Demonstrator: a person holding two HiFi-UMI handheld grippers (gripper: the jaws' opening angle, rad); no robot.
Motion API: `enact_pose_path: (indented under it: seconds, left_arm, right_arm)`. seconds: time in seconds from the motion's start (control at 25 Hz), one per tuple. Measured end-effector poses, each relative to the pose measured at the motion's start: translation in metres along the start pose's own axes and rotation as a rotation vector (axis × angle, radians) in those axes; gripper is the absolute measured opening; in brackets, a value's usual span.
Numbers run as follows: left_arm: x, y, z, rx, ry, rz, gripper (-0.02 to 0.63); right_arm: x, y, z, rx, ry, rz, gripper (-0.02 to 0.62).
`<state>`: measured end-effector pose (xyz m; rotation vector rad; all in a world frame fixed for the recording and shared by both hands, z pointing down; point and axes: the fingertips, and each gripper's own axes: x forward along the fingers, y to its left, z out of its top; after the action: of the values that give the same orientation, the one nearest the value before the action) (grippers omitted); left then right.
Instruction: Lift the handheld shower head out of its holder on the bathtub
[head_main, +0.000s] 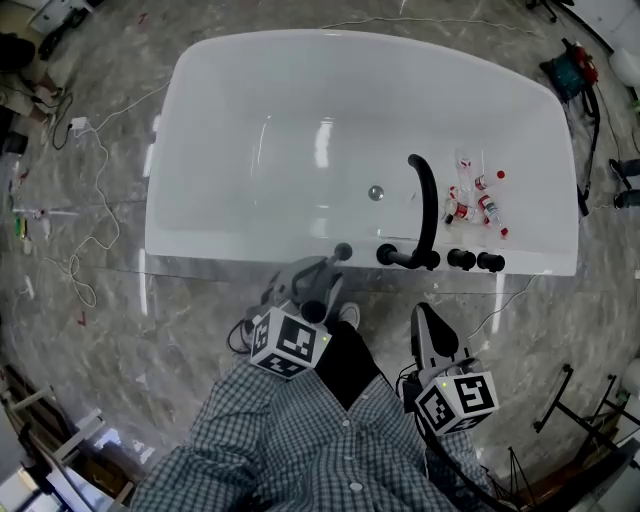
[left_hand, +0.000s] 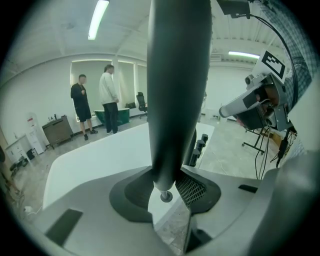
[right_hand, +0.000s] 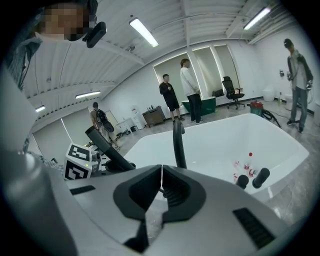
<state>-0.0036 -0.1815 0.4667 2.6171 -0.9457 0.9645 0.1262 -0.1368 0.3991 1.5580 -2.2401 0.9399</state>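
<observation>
Marble floor (head_main: 120, 330) strewn with cables (head_main: 95, 190), white bathtub (head_main: 300, 130) set on it, bottles (head_main: 478, 200) lying inside by black spout (head_main: 428, 200) — handheld shower head (left_hand: 177, 90) clamped in left gripper (left_hand: 167, 200), right gripper (right_hand: 161, 180) closed, empty.

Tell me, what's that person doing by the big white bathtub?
A person in a checked shirt stands at the white oval bathtub with a gripper in each hand. The left gripper is clamped on the dark stick-shaped handheld shower head, whose lower end hangs free, so it looks lifted out of its holder. The right gripper is shut and empty, held back from the tub. The curved black faucet spout stands on the rim, and small red-capped bottles lie inside the tub.
</observation>
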Motion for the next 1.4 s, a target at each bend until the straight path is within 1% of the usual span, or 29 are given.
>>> enact_pose_path:
  seconds: [0.28,0.44,0.72,0.92,1.12,1.4]
  left_arm:
    - [-0.032,-0.005,0.017,0.027,0.000,-0.019,0.127]
    - [-0.042,-0.007,0.023,0.042,0.000,-0.017,0.127]
    - [-0.065,-0.006,0.034,0.024,-0.004,-0.009,0.127]
    - [-0.082,-0.004,0.041,0.034,-0.004,0.005,0.127]
    - [-0.096,-0.005,0.052,0.041,-0.015,0.007,0.127]
    - [-0.114,-0.002,0.060,0.019,-0.022,0.029,0.127]
  right_arm:
    - [-0.012,0.014,0.019,-0.029,-0.039,0.004,0.018]
    - [-0.018,0.015,0.028,-0.048,-0.065,0.013,0.018]
    - [-0.026,0.020,0.050,-0.066,-0.112,0.014,0.018]
    - [-0.032,0.027,0.065,-0.089,-0.146,0.012,0.018]
    - [-0.040,0.030,0.075,-0.104,-0.172,0.009,0.018]
    - [-0.048,0.036,0.085,-0.136,-0.197,0.016,0.018]
